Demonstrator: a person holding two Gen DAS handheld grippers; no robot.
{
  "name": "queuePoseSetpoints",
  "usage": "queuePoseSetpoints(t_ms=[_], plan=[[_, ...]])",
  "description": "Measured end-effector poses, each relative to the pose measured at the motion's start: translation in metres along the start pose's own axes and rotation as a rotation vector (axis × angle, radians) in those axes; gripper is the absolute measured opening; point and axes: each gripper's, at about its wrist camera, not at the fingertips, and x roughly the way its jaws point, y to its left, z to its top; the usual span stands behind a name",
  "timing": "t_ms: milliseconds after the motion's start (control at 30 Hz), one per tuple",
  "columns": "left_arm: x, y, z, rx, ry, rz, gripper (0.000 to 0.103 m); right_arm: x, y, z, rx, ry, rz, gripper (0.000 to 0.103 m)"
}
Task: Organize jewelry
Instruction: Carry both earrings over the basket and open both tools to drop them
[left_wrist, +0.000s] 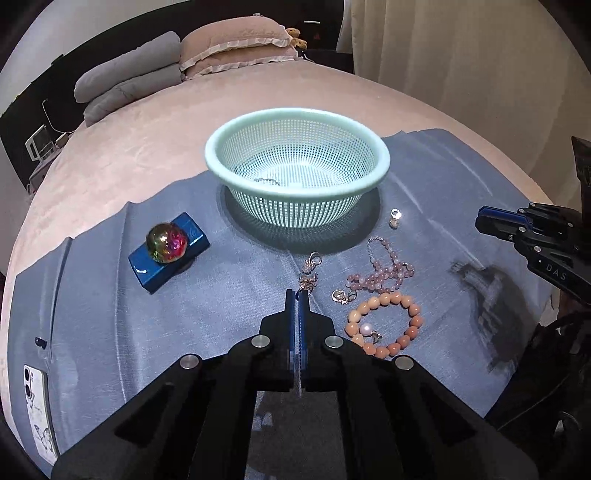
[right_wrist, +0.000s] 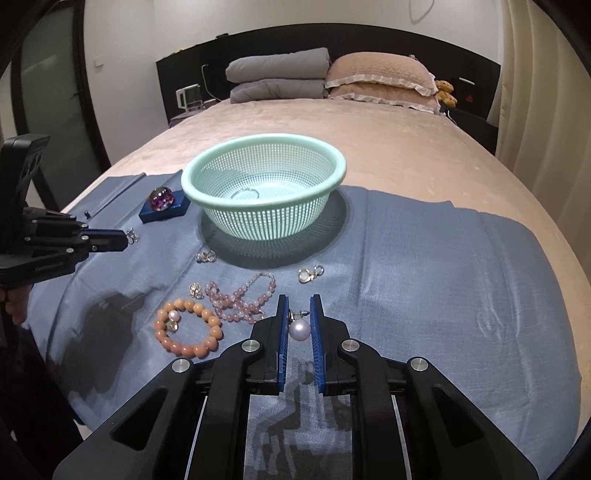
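We log a mint-green mesh basket (right_wrist: 263, 192) on a blue cloth (right_wrist: 424, 266) spread over the bed; a thin ring-like piece (right_wrist: 245, 193) lies inside it. In front of the basket, on the cloth: an orange bead bracelet (right_wrist: 187, 327), a pink bead bracelet (right_wrist: 242, 301) just beside it, a small gold charm (right_wrist: 195, 290), a clasp piece (right_wrist: 309, 274) and another (right_wrist: 205, 256). Left of the basket sits a blue box (right_wrist: 164, 210) carrying an iridescent glass ball (right_wrist: 161, 198). Our right gripper (right_wrist: 299, 306) has its jaws apart around a pearl earring (right_wrist: 299, 329), not touching it. Our left gripper (left_wrist: 297, 301) has its jaws pressed together, a gold pendant (left_wrist: 308, 275) at its tips; whether it is pinched we cannot tell.
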Motion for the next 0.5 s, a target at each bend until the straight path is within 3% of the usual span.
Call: queuePoseSetpoints(t_ms=[500], plan=[[-0.027,0.013,0.039,0.035,-0.057,0.025,0.002,-0.018,0.006,0.051,-0.076,-0.078,0.008,0.011]])
